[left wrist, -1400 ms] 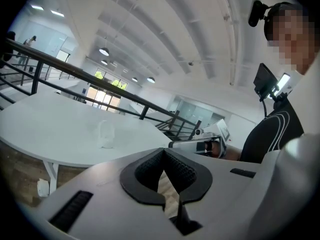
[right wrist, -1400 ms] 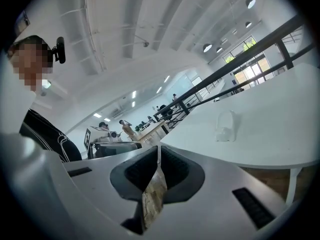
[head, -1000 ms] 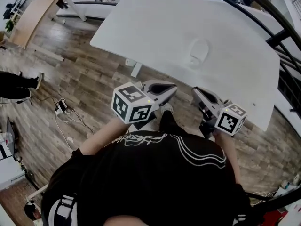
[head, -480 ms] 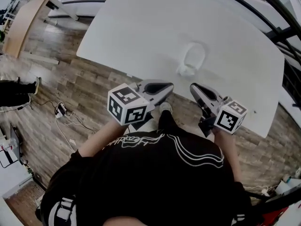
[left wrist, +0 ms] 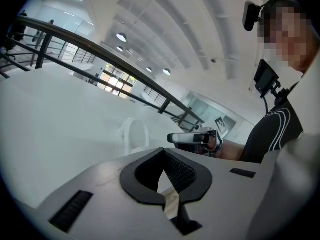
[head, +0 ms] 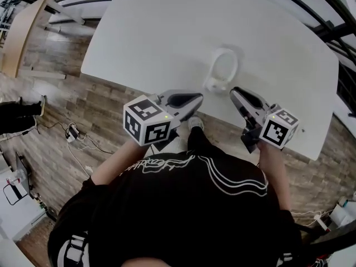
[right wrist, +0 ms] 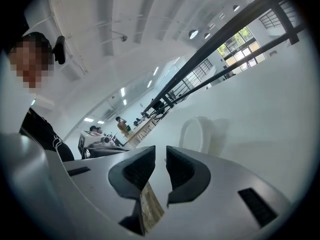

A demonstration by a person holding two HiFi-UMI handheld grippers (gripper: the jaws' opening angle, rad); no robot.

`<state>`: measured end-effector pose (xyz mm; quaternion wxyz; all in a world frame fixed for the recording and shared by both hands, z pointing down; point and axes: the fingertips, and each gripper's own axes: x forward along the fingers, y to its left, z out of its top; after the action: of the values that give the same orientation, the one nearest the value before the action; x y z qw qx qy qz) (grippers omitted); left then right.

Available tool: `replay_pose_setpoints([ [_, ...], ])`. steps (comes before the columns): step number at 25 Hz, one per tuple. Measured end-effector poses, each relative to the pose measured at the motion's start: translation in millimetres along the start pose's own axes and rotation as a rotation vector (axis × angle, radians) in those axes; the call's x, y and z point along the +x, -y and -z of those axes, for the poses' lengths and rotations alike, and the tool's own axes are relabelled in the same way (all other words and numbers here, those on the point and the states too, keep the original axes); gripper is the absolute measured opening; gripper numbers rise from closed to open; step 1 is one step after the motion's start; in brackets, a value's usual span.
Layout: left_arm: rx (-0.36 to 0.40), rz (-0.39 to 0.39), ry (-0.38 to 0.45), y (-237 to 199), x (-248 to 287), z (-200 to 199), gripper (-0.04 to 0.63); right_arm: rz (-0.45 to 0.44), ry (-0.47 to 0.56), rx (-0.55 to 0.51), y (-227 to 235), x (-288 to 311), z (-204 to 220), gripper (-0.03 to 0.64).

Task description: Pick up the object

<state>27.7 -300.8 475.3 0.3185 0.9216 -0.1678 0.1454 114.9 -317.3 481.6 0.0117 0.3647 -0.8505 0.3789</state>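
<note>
My left gripper (head: 196,100) and right gripper (head: 236,92) are clenched, empty. The object (head: 222,70) at 12 o'clock blends into the desk (head: 144,32); I could knock it.

You stand on a floor (head: 67,104) of wood planks, before a white table (head: 161,32). Cables (head: 78,138) lie on the floor at your left. A black railing (left wrist: 100,50) runs behind the table — above it, ceiling lights (left wrist: 120,36) and windows (right wrist: 240,39).

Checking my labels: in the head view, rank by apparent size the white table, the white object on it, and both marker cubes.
1. White table
2. Left marker cube, close to the camera
3. Right marker cube and white object: too alike to rank
</note>
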Motion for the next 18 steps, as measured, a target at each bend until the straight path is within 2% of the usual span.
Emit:
replay_pose_setpoints([
  [6, -0.015, -0.009, -0.002, -18, 14, -13, 0.008, 0.057, -0.013, 0.016, 39, 10, -17, 0.034],
  [8, -0.020, -0.014, 0.003, -24, 14, -15, 0.008, 0.066, -0.022, 0.037, 48, 14, -17, 0.107],
  [11, -0.030, -0.021, 0.009, -30, 15, -20, 0.008, 0.091, -0.050, 0.071, 63, 20, -17, 0.148],
  [15, -0.047, -0.027, 0.018, -38, 16, -24, 0.008, 0.145, -0.112, 0.086, 85, 30, -15, 0.158],
  [18, -0.053, -0.036, 0.026, -45, 18, -27, 0.008, 0.151, -0.151, 0.086, 96, 40, -16, 0.158],
])
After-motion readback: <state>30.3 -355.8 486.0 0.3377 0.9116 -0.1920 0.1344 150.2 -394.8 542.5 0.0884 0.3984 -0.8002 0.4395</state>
